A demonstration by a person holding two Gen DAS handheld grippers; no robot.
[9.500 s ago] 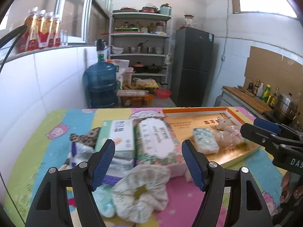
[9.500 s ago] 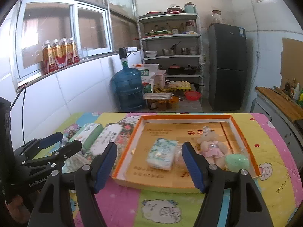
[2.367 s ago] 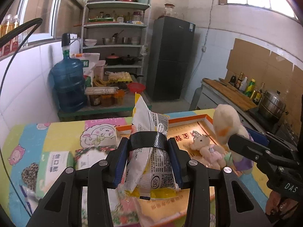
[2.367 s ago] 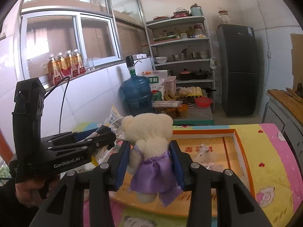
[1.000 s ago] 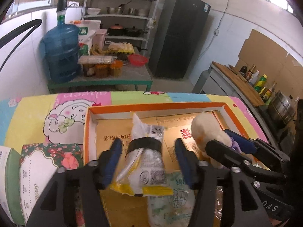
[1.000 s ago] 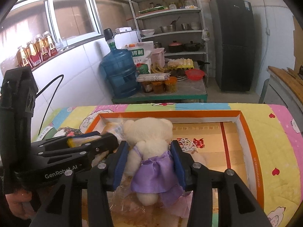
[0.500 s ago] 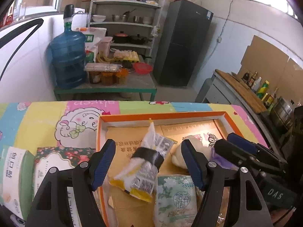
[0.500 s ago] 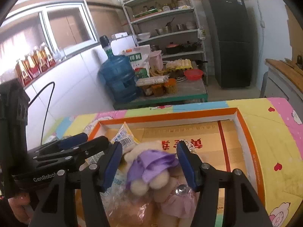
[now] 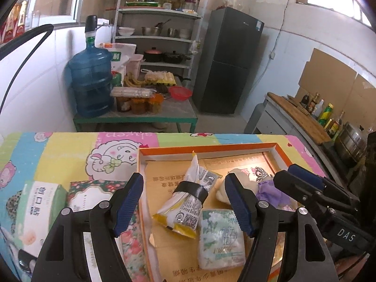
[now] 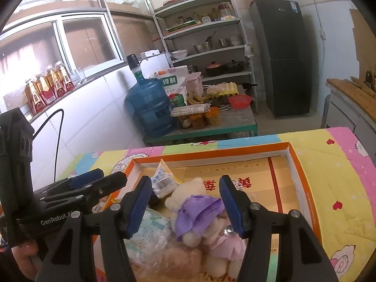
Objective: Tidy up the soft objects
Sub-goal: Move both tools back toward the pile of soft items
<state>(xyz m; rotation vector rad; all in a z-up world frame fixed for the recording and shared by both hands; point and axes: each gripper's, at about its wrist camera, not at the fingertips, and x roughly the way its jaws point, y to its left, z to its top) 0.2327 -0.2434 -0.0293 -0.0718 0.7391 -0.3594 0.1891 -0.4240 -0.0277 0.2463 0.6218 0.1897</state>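
Left gripper (image 9: 183, 205) jaws just opened, released, nothing pinched; under them in the orange tray (image 9: 211, 146) lies the snack pack (image 9: 188, 202), white and yellow, barcoded, a black band round its middle, long axis running 7 to 1 o'clock with crimped tip at 1. Right gripper (image 10: 184, 205) jaws also just opened, empty; the cream bear (image 10: 195, 213) in purple dress lies below, head toward 10 o'clock, tissue pack (image 9: 221, 237) at the snack's 5 o'clock.

The tray's (image 10: 296, 164) right half lies bare, open to a tool from above. Its left half is crowded: snack bag (image 9: 188, 202), tissue pack (image 9: 221, 239), bear (image 10: 195, 213). Boxes (image 9: 42, 206) block the surface left of it.
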